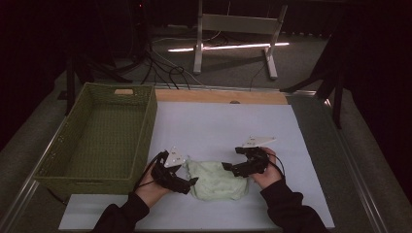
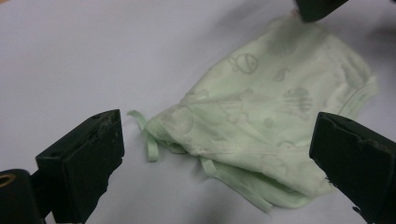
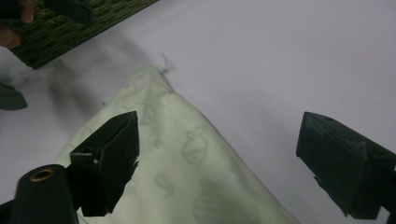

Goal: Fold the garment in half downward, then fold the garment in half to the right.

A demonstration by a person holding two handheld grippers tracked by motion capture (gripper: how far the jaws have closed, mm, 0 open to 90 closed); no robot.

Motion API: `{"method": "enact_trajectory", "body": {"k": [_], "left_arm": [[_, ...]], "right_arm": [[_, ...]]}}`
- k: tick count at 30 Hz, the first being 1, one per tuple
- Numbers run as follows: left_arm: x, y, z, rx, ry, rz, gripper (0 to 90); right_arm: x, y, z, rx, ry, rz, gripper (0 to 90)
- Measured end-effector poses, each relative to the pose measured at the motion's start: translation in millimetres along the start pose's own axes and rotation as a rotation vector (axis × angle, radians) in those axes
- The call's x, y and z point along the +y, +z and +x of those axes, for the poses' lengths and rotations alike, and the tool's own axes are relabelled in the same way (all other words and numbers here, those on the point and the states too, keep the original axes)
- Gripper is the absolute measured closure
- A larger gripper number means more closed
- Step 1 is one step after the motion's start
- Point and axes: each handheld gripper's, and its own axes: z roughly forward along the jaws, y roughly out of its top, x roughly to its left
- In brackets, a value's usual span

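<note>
A white sheet (image 1: 218,126) is spread over the table, presumably to give the cloth a clean, plain working surface; a green woven basket (image 1: 99,138) is set along the sheet's left edge, near enough that folded things can, it seems, be dropped into it without a long reach; its inside is seen bare. A pale green garment (image 1: 216,179), printed with faint small figures, is laid near the sheet's front edge, roughly midway along it; it is folded into a compact bundle with thin ties (image 2: 147,135) trailing from one end, which suggests the folding is largely done. The left gripper (image 1: 187,182) is held just beside the bundle's left end, its jaws spread wide with nothing pinched between them; in the left gripper view the cloth is seen lying ahead of the parted jaws. The right gripper (image 1: 231,167) is held over the bundle's right end, its jaws likewise parted and clear of the fabric, the garment being seen below and between them.
</note>
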Motion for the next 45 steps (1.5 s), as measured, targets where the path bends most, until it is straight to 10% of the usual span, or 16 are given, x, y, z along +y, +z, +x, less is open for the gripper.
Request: {"method": "enact_trajectory", "body": {"k": [33, 45], "left_arm": [[-21.1, -11.5, -15.8, -0.009, -0.027, 0.004, 3.6], [-32.8, -9.2, -13.9, 0.004, -0.070, 0.011, 3.5]], "right_arm": [[40.5, 64.8, 34.1, 0.127, -0.103, 0.092, 14.1], [56.2, 98.9, 42.7, 0.098, -0.098, 0.162, 18.4]]}}
